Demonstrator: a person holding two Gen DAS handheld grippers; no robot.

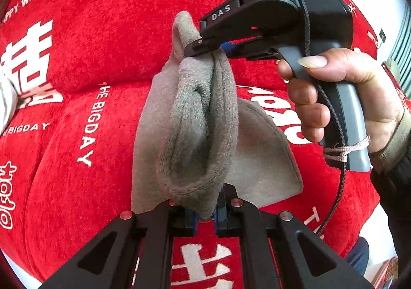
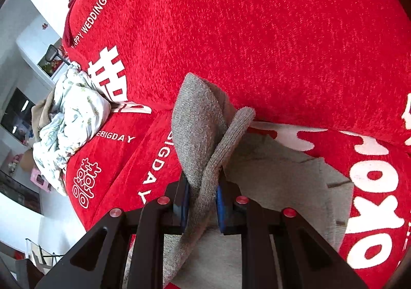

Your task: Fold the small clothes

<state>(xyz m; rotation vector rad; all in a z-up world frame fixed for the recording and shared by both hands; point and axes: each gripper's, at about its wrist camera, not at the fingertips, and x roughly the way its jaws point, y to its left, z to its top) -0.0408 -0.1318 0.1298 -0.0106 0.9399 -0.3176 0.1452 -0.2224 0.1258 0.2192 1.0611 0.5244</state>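
Grey knit fills both of my views: a small grey garment (image 1: 197, 122) is stretched between my two grippers above a red sofa cover (image 1: 84, 52) printed with white lettering. My left gripper (image 1: 205, 214) has its jaws closed on the garment's lower hem, and the stitched edge bunches right between the blue pads (image 1: 194, 219) at the bottom of the left wrist view. From there the cloth rises as a thick, doubled fold with a dark hollow running down its middle.

My right gripper (image 1: 199, 48) comes in from the right in that same view, held by the person's right hand (image 1: 341, 99) on its grey handle. Its jaws are clamped on the garment's upper end, with a flap of knit sticking up past the tips. In the right wrist view the right gripper (image 2: 201, 199) pinches a twisted band of the same grey knit between its blue pads (image 2: 220, 201), and a broader lobe of cloth stands up beyond them.

Under the hanging fold, a flat beige cloth (image 1: 262, 160) lies spread on the red cover, touching it; I cannot tell whether it is part of the same garment. Off to the left in the right wrist view, a crumpled white floral cloth (image 2: 74, 114) sits at the edge of the sofa cover, well apart from the grey piece.
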